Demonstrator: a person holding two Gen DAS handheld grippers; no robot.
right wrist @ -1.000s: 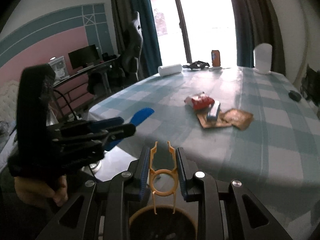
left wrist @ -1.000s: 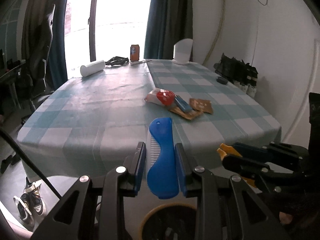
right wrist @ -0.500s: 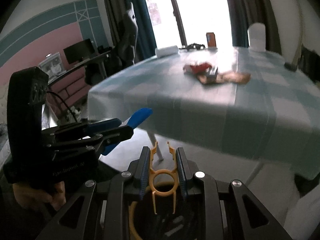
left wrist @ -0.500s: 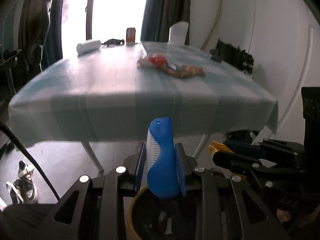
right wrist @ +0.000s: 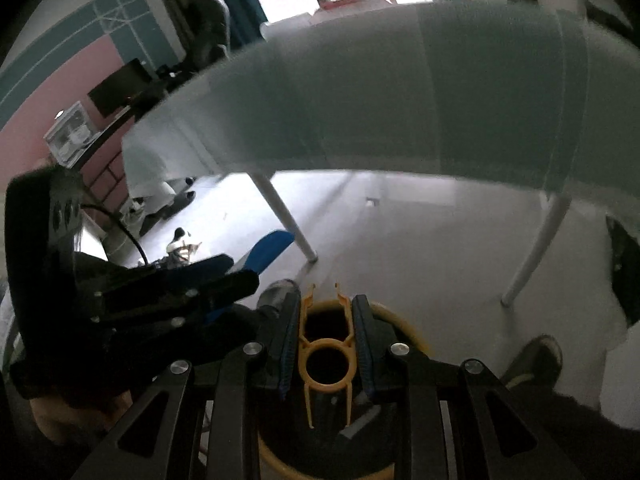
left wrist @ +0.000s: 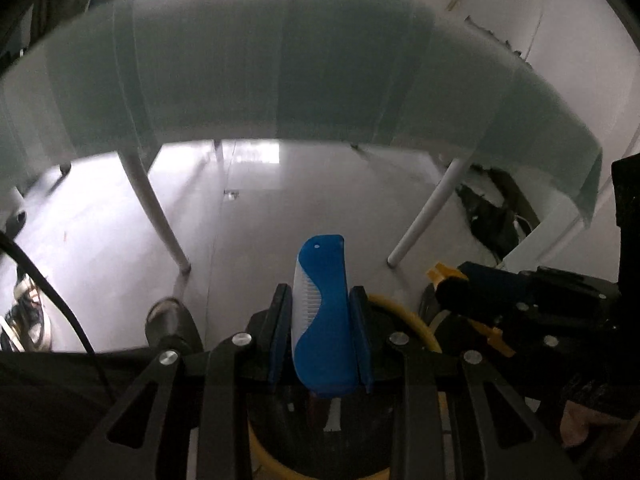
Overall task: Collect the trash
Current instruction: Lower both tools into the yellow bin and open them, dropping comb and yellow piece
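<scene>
While both claws hang low above the bin, the step in hand is judged to be the drop-off of collected trash.

Left wrist view: the left claw point(left wrist: 320, 334) is clamped on a blue comb point(left wrist: 323, 320), pads pressing both flanks. The comb's long axis runs along the fingers, its rounded holed end pointing forward and away from the claw, teeth facing left. Directly beneath the claw sits the yellow-rimmed bin point(left wrist: 408, 318).

Right wrist view: the right claw point(right wrist: 326, 344) is closed on a yellow plastic clip point(right wrist: 326, 354), its two prongs pointing forward, long axis along the fingers, ring between the pads. The bin point(right wrist: 404, 322) lies directly below.

Next move calls for opening each claw over the bin mouth.
</scene>
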